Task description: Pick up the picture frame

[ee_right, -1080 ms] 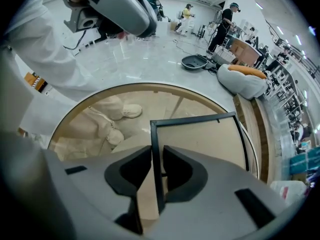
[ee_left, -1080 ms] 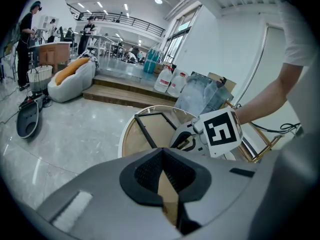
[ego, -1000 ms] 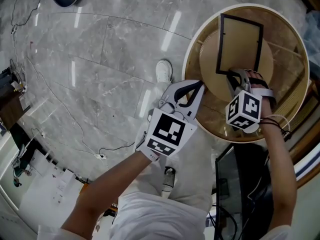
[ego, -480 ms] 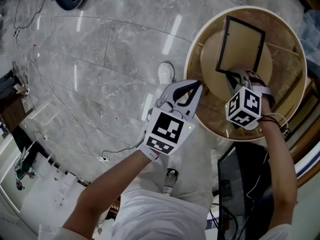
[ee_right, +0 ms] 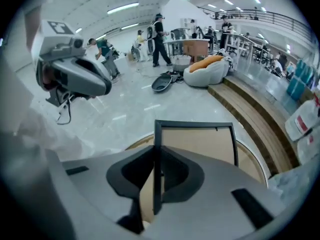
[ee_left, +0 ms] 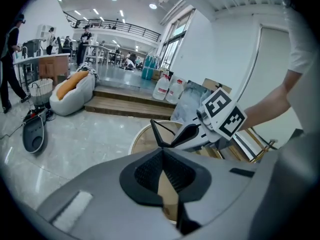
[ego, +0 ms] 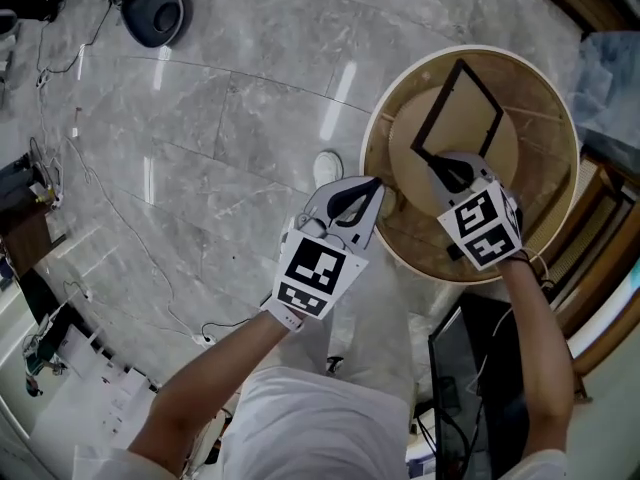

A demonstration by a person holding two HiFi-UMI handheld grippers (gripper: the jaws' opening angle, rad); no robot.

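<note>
The frame [ego: 437, 106] is pinched by its left rail in my right hand-held gripper [ego: 450, 168], jaws closed tight on the black edge. It is tilted up over the middle of the round desk [ego: 372, 128]. In the right gripper view the frame [ee_right: 195, 125] stands upright before me. Its bottom rail is hidden behind the gripper body, and I cannot tell whether any corner touches the wood. A second ago it lay squarer over the desk's centre disc; now it has swung corner-on toward the far rim.

My left hand-held gripper [ego: 350, 200] hangs just off the desk's near edge, over the floor [ego: 200, 118], jaws together on nothing. From its view only one frame corner [ee_left: 153, 125] shows.
</note>
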